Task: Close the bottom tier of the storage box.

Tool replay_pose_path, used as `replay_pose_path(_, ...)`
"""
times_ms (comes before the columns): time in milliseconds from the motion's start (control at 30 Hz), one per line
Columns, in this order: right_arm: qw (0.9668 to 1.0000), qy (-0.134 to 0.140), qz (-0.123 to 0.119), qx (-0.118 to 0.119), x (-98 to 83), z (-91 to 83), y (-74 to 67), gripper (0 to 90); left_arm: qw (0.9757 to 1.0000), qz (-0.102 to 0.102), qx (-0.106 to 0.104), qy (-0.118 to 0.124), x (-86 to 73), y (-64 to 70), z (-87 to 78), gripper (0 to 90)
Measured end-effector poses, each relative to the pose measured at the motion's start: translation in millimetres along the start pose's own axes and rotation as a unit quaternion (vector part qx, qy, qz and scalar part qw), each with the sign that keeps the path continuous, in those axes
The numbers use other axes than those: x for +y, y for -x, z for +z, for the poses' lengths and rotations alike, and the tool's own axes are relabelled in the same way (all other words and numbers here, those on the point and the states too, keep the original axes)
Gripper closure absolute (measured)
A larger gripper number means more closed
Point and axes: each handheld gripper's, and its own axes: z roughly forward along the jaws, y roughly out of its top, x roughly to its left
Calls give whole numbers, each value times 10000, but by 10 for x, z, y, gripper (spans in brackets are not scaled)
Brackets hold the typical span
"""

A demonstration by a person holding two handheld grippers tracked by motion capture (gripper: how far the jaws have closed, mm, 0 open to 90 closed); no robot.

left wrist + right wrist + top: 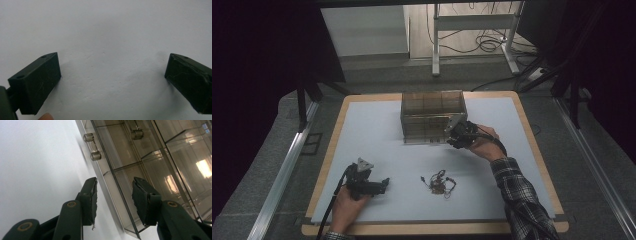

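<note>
A clear brownish box (432, 107) with compartments stands at the back middle of the white mat (377, 135). My right gripper (453, 141) is at the box's front right corner. In the right gripper view its jaws (113, 192) stand partly apart on either side of a thin edge of the box (150, 157), with a gap at each pad. Small metal knobs (95, 155) sit on the box front. My left gripper (385, 183) rests low on the mat at the front left. It is open wide (112, 75) with bare mat between its fingers.
A small tangle of dark and reddish pieces with thin wire (438, 182) lies on the mat at the front middle, between the two hands. The wooden table edge (432, 229) frames the mat. A metal desk frame (472, 22) and cables stand on the floor beyond.
</note>
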Motion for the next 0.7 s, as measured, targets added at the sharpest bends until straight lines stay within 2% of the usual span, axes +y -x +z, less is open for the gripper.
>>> replay_pose_path(300, 9996, -141, 23, 225, -16, 86, 84, 544, 10000, -1, -1, 0, 0, 0, 0, 5)
replay_pose_path(700, 9988, -261, -111, 397, -6, 198, 126, 585, 10000, -2, -1, 2, 0, 0, 0, 5)
